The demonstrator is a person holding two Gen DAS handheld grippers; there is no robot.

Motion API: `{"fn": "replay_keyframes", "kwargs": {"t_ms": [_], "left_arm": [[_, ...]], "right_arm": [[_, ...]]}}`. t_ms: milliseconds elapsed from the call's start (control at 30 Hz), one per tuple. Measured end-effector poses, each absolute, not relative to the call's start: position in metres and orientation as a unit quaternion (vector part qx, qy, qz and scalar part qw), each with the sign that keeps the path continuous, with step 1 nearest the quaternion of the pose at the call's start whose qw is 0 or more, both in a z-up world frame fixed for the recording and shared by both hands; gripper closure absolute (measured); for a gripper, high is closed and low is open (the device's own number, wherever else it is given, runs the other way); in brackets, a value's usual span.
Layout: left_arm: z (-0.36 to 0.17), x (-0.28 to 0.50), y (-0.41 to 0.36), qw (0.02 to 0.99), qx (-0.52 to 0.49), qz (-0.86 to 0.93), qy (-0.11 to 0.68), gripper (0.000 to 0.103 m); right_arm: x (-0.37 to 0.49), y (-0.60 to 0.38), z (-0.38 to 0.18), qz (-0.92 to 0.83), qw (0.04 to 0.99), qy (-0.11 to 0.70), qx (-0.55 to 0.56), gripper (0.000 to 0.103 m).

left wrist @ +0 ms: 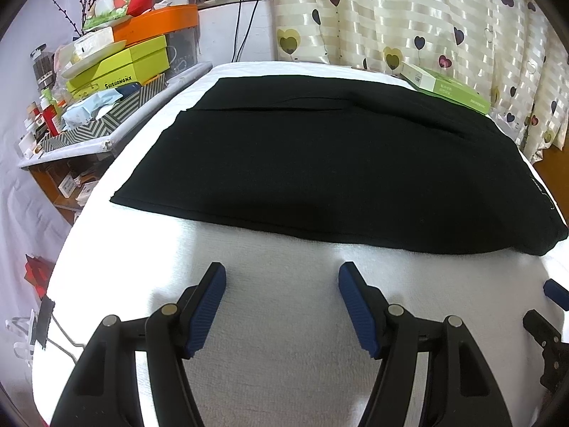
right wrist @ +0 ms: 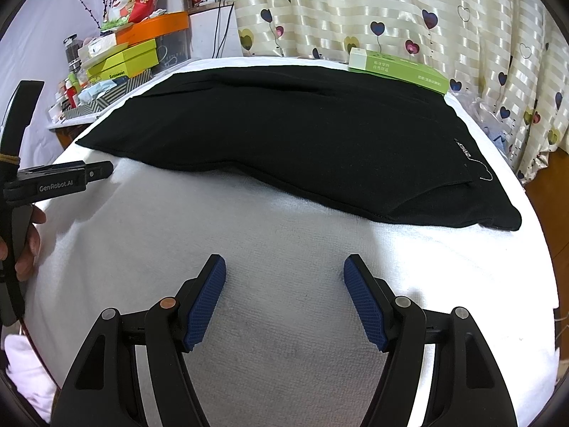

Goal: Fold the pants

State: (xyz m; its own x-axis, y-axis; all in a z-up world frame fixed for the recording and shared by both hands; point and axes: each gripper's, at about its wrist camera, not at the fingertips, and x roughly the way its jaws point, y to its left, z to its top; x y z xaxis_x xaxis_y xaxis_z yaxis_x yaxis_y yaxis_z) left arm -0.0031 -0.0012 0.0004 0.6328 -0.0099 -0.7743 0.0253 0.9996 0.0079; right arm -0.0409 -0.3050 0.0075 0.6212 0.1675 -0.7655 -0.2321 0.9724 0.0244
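Note:
Black pants point(left wrist: 320, 163) lie flat on the white towel-covered table point(left wrist: 277, 320), legs laid one over the other, leg ends at the left and waist at the right. They also show in the right wrist view point(right wrist: 302, 142), with a small white logo near the waist. My left gripper point(left wrist: 282, 274) is open and empty above the white cloth, short of the pants' near edge. My right gripper point(right wrist: 284, 267) is open and empty, also short of the near edge. The left gripper's body point(right wrist: 60, 178) shows at the left of the right wrist view.
A green box point(left wrist: 448, 89) lies at the table's far right, touching the pants' far edge; it also shows in the right wrist view point(right wrist: 398, 71). A cluttered shelf point(left wrist: 89, 82) with boxes stands at the left. A heart-patterned curtain point(left wrist: 426, 17) hangs behind.

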Motion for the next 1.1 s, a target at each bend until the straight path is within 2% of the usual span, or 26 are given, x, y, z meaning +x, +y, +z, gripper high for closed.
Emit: {"fn": "replay_keyframes", "kwargs": {"t_ms": [1100], "left_arm": [[0.0013,-0.0053,-0.0059,0.904,0.014,-0.014,0.427,0.035]], "right_arm": [[-0.0403,-0.3065,0.0079,0.111,0.9,0.421,-0.038,0.033]]}}
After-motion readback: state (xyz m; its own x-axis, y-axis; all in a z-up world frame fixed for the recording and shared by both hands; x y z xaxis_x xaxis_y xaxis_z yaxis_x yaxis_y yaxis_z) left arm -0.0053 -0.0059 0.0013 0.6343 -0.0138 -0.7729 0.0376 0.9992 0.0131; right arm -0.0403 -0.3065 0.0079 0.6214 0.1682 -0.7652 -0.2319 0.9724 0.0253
